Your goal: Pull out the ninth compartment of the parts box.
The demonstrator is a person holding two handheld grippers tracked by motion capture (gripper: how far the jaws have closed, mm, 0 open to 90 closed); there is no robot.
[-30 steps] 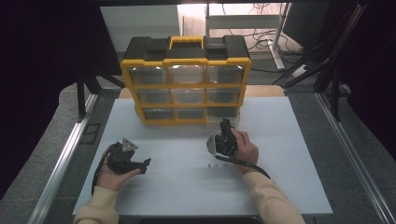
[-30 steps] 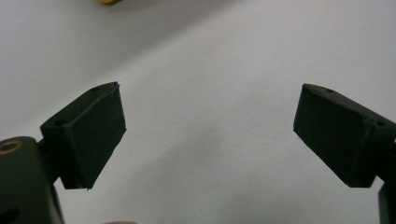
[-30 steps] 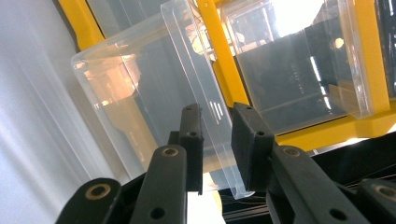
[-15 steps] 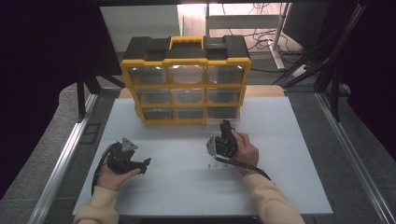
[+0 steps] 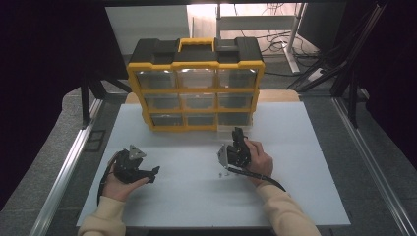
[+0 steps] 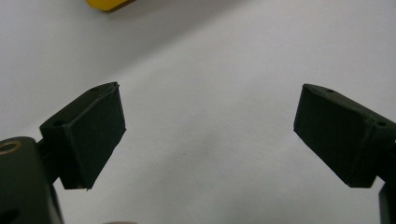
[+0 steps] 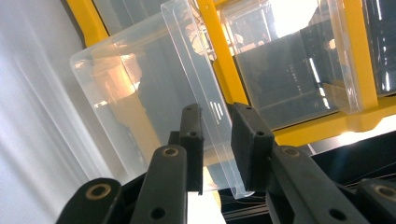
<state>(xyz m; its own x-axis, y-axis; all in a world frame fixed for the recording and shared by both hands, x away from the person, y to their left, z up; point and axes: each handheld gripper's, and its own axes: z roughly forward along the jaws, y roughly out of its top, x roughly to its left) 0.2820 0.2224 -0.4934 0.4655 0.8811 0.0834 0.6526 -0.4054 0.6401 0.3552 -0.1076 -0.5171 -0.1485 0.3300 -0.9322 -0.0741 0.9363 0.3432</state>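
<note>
Drawer (image 7: 154,93) is coming partly out of organizer (image 5: 196,83) while I am pinching its front wall with right gripper (image 7: 215,140); left gripper (image 6: 210,135) is waiting wide.

Clear drawer (image 7: 154,102) pulled from yellow organizer (image 5: 196,83).

Left hand-held gripper (image 6: 208,135) agape — right hand-held gripper (image 7: 215,140) clamped.

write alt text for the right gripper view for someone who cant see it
The right gripper has its two black jaws closed on the front lip of a clear plastic drawer, which is pulled partway out of a yellow-framed organizer. Another clear drawer sits seated in the frame beside it, and the white table shows to one side.
</note>
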